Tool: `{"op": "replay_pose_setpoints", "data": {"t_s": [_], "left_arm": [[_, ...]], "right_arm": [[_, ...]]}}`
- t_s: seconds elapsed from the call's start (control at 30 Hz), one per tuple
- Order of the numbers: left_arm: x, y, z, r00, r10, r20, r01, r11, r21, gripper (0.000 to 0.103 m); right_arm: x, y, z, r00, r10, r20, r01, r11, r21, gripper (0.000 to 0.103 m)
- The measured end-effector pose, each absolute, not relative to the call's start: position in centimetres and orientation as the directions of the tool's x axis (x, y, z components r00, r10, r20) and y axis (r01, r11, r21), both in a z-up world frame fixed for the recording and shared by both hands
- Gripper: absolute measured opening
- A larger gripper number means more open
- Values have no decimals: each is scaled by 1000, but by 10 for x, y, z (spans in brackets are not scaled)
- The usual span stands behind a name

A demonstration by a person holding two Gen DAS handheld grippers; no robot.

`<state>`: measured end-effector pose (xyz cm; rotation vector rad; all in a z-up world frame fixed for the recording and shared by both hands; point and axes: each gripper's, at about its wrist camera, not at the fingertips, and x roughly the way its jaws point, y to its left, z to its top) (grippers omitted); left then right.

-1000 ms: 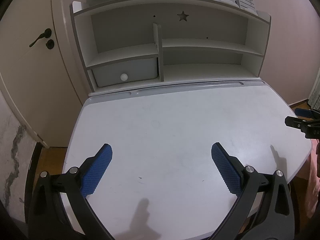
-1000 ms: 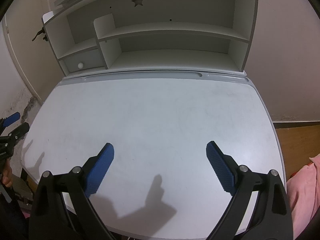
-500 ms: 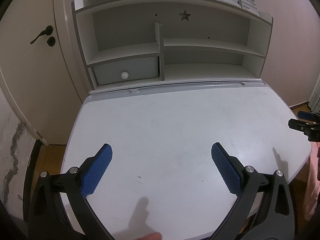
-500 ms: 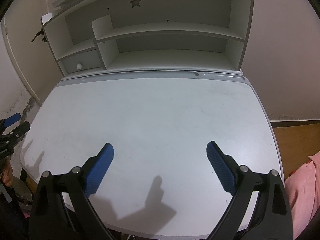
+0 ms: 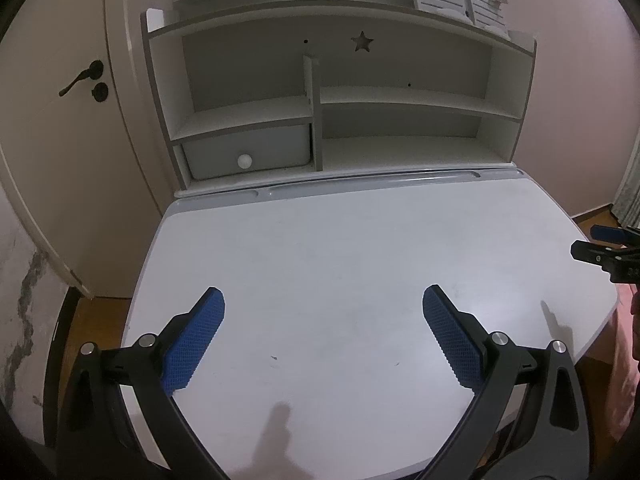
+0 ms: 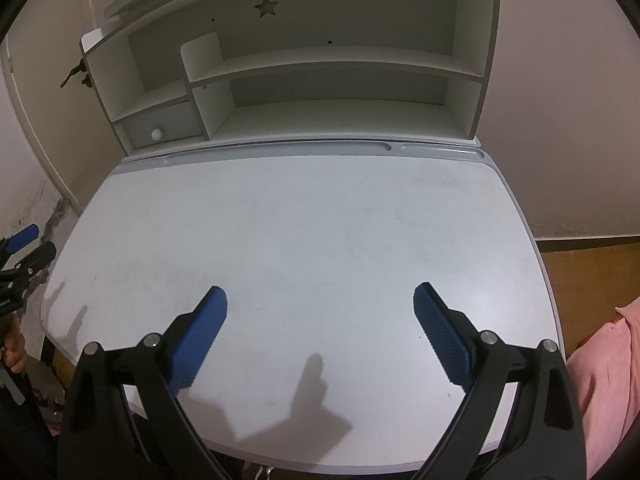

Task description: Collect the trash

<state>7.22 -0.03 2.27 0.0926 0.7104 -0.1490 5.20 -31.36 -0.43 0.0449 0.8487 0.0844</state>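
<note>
While both tools hovered level over the near edge of the white desk (image 5: 340, 248), the left gripper (image 5: 323, 300) and right gripper (image 6: 320, 298) had their blue pads spread wide, holding nothing. Beyond the jaws stood a shelf unit (image 6: 332, 68) with a small drawer (image 5: 248, 154); no trash showed anywhere.

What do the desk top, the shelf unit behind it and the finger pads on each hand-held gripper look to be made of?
Desk top: probably laminate or plastic, matte pale grey, faintly scuffed.
Shelf unit: seemingly painted or laminated board, white faces with darker cut edges.
Pads of the left hand-held gripper and right hand-held gripper: likely blue rubber or textured plastic, fine knurled pattern.
</note>
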Motion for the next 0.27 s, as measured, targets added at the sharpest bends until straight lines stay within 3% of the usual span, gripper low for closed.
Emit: {"op": "replay_pose_setpoints", "data": {"t_s": [0.27], "left_arm": [[78,2,21,733,-104,-673,161,987,23,96]], "right_arm": [[50,-315,-5,657,91,-749,-56,996,71,91]]}}
